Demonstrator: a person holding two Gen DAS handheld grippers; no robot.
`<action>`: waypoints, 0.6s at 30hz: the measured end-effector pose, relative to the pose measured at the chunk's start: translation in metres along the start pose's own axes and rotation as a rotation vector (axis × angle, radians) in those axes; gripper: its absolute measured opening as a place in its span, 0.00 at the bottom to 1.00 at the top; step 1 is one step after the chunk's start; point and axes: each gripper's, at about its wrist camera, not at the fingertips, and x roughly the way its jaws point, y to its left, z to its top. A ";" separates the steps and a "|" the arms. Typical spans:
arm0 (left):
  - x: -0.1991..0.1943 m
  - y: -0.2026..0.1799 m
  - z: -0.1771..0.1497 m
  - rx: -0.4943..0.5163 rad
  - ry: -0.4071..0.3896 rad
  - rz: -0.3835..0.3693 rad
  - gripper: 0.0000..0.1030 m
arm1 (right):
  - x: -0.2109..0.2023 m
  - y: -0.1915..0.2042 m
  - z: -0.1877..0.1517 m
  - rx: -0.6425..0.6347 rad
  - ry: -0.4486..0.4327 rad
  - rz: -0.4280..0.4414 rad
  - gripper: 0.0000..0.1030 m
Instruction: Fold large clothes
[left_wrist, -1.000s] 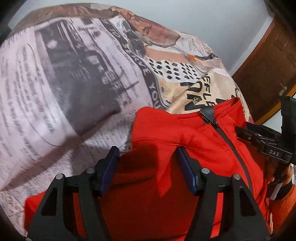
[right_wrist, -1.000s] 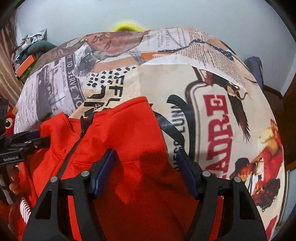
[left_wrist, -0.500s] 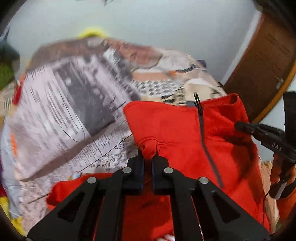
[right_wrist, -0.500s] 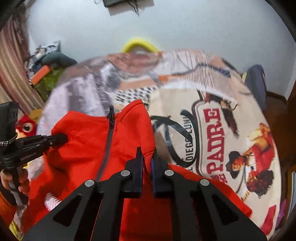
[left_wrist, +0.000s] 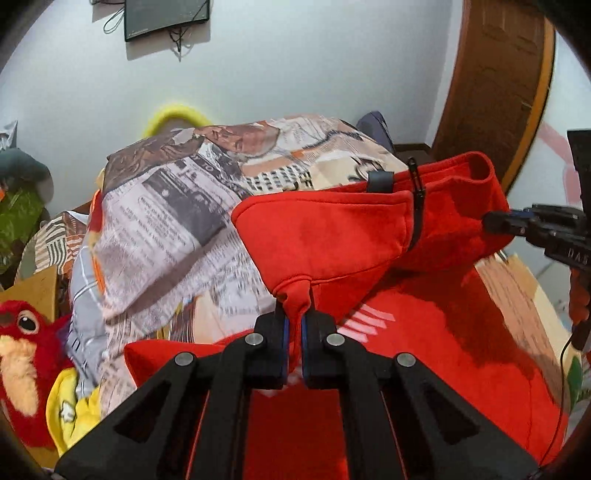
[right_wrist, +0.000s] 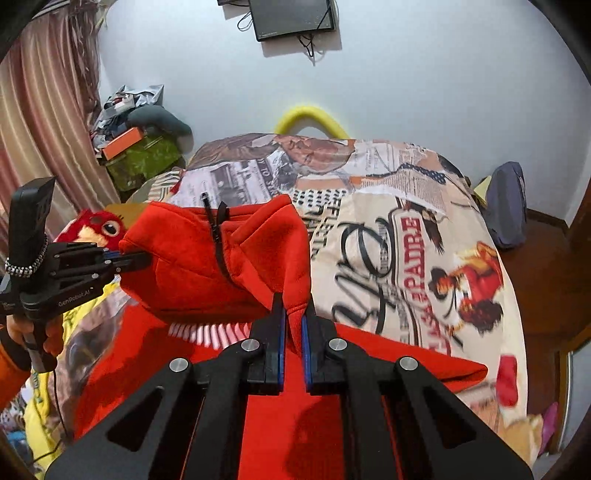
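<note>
A red zip-up hoodie (left_wrist: 332, 236) lies on a bed, its top part lifted off the printed bedspread (left_wrist: 166, 221). My left gripper (left_wrist: 293, 317) is shut on a pinch of the hoodie's left shoulder. My right gripper (right_wrist: 293, 314) is shut on the right shoulder of the hoodie (right_wrist: 207, 266). The black zipper (left_wrist: 417, 206) hangs between the two grips. The right gripper also shows in the left wrist view (left_wrist: 491, 223), and the left gripper in the right wrist view (right_wrist: 136, 260). The lower body of the hoodie (right_wrist: 295, 406) rests on the bed.
A red plush toy (left_wrist: 22, 350) and yellow cloth (left_wrist: 74, 410) lie at the bed's left side. A wooden door (left_wrist: 495, 85) stands at the right. Boxes and bags (right_wrist: 136, 147) pile by the curtain. A dark bag (right_wrist: 506, 206) sits beyond the bed's right edge.
Both grippers have closed on the hoodie's shoulders and lifted them up off the bedspread. The views have tilted up toward the wall.
</note>
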 end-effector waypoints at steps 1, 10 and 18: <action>-0.004 -0.004 -0.006 0.005 0.006 -0.003 0.03 | -0.004 0.002 -0.005 0.003 0.004 0.002 0.06; -0.010 -0.032 -0.075 0.023 0.097 -0.017 0.03 | -0.014 0.011 -0.065 0.030 0.080 -0.002 0.06; -0.001 -0.047 -0.118 0.067 0.159 -0.009 0.04 | -0.011 0.010 -0.110 0.054 0.156 -0.008 0.07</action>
